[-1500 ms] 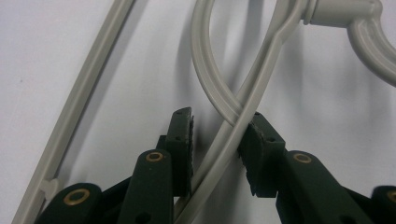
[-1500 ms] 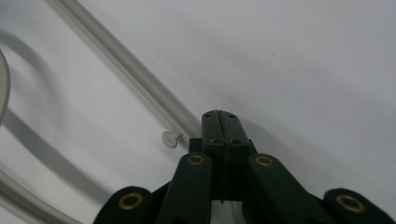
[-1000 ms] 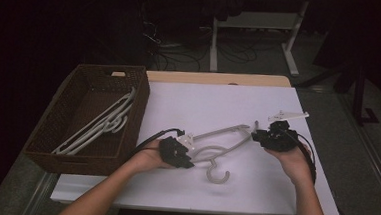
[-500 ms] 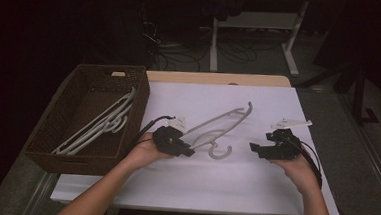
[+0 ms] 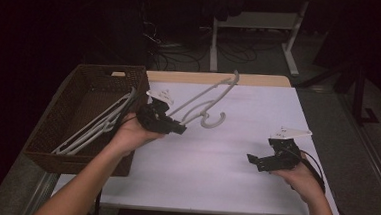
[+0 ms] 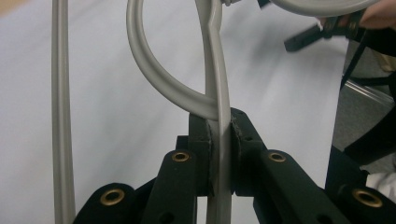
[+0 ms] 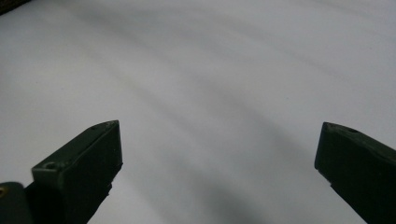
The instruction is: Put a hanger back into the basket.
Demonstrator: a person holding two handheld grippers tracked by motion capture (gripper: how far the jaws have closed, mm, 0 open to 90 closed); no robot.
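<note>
A pale grey plastic hanger (image 5: 202,102) hangs tilted in the air over the white table. My left gripper (image 5: 173,126) is shut on its lower end, next to the basket. In the left gripper view the pads clamp the hanger's bar (image 6: 219,93) just below its hook, with my left gripper (image 6: 219,156) closed tight around it. My right gripper (image 5: 253,160) rests low at the front right, well apart from the hanger. Its jaws have just been opening, and in the right gripper view my right gripper (image 7: 219,154) stands wide open over bare white cloth.
A brown wicker basket (image 5: 95,72) stands at the table's left edge with several pale hangers (image 5: 97,127) lying in it. The white table cover (image 5: 258,111) spreads between my two hands. A desk frame (image 5: 255,41) and cables sit on the dark floor behind.
The right gripper has let go of the hanger, opened and drawn back to the front right. The left gripper has lifted the hanger off the table and carried it left toward the basket.
</note>
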